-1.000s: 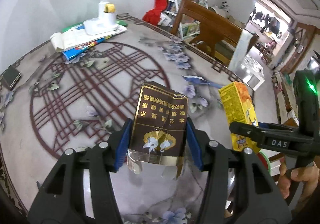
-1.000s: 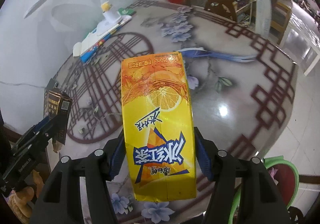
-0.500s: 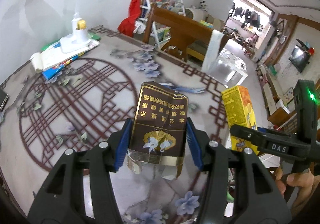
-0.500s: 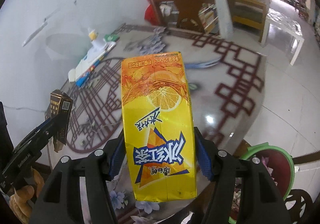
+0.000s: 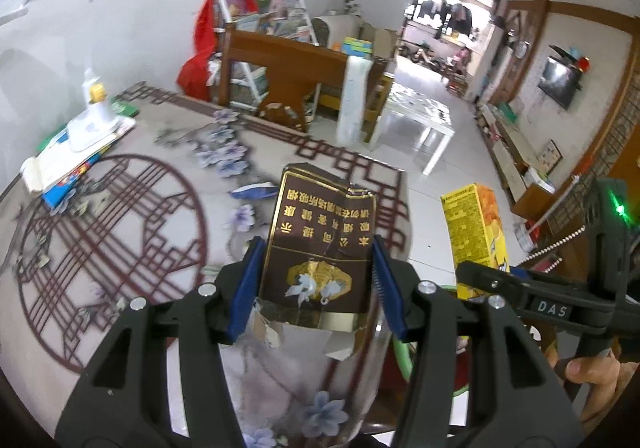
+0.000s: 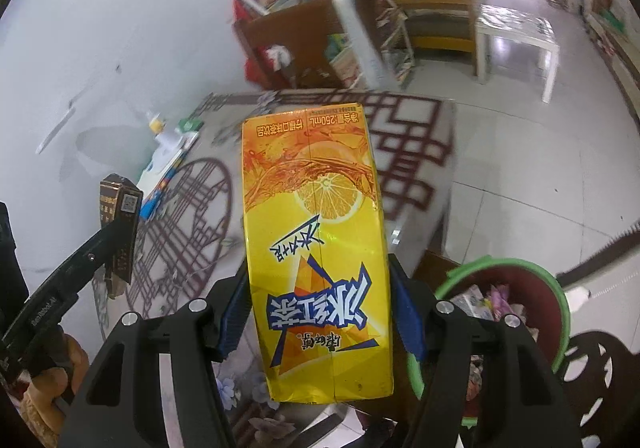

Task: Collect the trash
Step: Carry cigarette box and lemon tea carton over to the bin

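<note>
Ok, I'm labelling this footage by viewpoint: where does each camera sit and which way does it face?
Left wrist: on the left gripper, looking along its fingers over the patterned table into the room; it holds a brown cigarette pack.
Right wrist: on the right gripper, holding a yellow tea carton, green-rimmed bin to the right.
Shared: table, pack, carton, each other's gripper.

I see daylight from the doorway (image 5: 444, 28), glare on floor tiles (image 6: 516, 40) beside it; background motion-blurred, heavy fisheye edges.

Cameras: both riding my wrists, looking forward along the fingers.
Both are viewing, from above, the patterned table (image 5: 120, 216) (image 6: 192, 208) and each other's gripper.
</note>
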